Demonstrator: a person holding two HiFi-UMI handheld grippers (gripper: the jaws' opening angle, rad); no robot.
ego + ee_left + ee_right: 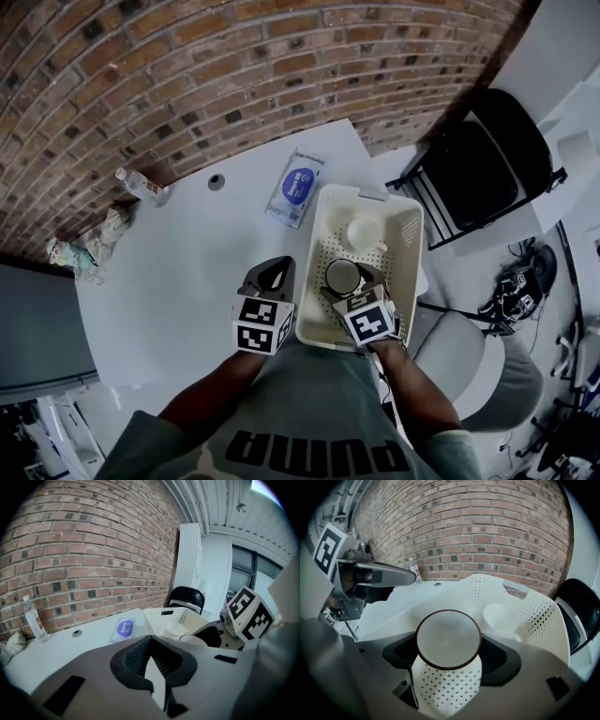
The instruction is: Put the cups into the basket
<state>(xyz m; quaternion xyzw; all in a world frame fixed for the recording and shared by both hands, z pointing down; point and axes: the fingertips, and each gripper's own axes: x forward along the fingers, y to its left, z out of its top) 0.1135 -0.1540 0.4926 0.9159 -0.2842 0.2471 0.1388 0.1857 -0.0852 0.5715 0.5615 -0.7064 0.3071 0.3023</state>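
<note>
**Placement.** Your right gripper [347, 284] reaches over the near wall of the basket [410, 223]. Its fingers [506, 654] are clamped on either side of the dark-rimmed cup [448, 638] and hold it upright inside the basket's near end. This reads as the moment before release. The cup is already within the walls, and the perforated floor shows directly beneath it. Whether its base touches that floor cannot be told.

Your left gripper [278, 264] rests just outside the basket's left wall, above the tabletop [187, 253]. Its fingers [131, 660] are drawn together at the tips and hold nothing. It appears parked clear of the drop.

**The cups.** The held cup is round-mouthed, with a pale interior and a thin dark brown rim, and it looks empty. A plain white cup [361, 232] sits upright deeper in the basket, beyond the held one and apart from it. A landing spot short of that cup seems advisable, so the two do not knock.
</note>
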